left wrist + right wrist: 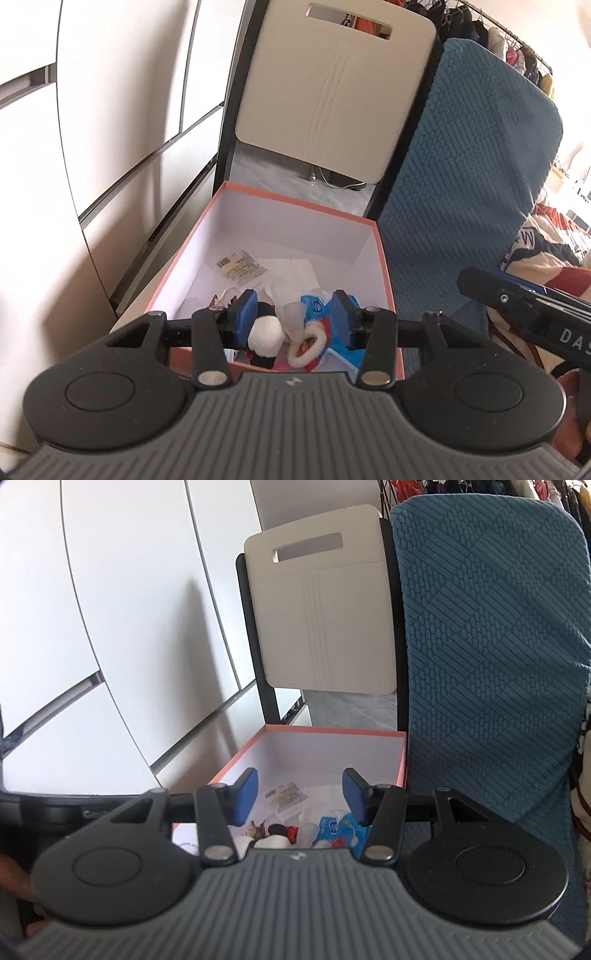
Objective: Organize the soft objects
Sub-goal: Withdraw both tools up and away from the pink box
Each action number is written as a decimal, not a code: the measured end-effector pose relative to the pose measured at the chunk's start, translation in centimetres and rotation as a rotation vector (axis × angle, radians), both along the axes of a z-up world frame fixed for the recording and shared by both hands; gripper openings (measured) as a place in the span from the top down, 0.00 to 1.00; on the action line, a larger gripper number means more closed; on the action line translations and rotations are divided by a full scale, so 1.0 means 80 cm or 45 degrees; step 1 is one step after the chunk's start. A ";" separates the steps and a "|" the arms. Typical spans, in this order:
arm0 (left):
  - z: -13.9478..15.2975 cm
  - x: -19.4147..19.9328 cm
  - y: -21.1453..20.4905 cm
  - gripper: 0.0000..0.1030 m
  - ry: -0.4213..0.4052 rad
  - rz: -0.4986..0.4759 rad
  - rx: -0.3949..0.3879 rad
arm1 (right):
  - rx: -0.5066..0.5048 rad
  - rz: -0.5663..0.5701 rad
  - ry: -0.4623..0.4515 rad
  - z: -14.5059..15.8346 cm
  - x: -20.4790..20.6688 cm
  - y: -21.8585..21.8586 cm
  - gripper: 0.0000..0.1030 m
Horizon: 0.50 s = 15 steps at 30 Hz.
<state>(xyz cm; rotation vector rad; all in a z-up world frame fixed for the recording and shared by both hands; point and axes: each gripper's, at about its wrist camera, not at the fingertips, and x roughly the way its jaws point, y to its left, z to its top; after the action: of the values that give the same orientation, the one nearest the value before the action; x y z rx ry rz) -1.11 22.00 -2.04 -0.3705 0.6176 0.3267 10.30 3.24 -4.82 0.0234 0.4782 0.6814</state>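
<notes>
Fingers parted and empty on the left gripper (293, 317), seen from the left wrist as it hovers over the near end of the pink-edged box (382, 266). Below and between the blue pads lie the soft things: a white pom-pom (265, 334), a white fluffy ring (308, 343), and a blue wrapper (314, 308) heaped at the box's near end. The box's long axis runs away toward the white chair back (332, 92).

Over to the right wrist: the right gripper (301, 795) is also about half open, holding nothing. Here the heap sits low, mostly under the fingers, and the box floor beyond is bare but for a receipt (286, 794). By my reckoning the left gripper is nearer the pile.
</notes>
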 end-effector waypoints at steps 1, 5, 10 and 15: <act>0.001 -0.003 -0.005 0.51 0.003 -0.004 0.005 | -0.002 -0.001 0.003 -0.001 -0.004 -0.003 0.48; 0.004 -0.019 -0.031 0.51 0.006 -0.043 0.029 | 0.002 -0.016 0.024 -0.004 -0.018 -0.016 0.48; 0.004 -0.031 -0.051 0.51 -0.004 -0.065 0.022 | -0.004 -0.020 0.039 -0.008 -0.032 -0.029 0.48; 0.001 -0.042 -0.063 0.51 -0.010 -0.064 -0.015 | -0.023 -0.021 0.071 -0.016 -0.041 -0.045 0.48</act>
<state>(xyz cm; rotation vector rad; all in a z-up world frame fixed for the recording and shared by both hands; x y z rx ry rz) -4.48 16.94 -1.93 -0.3671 0.6206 0.2736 6.98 -0.34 -6.09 0.0292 0.5371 0.6615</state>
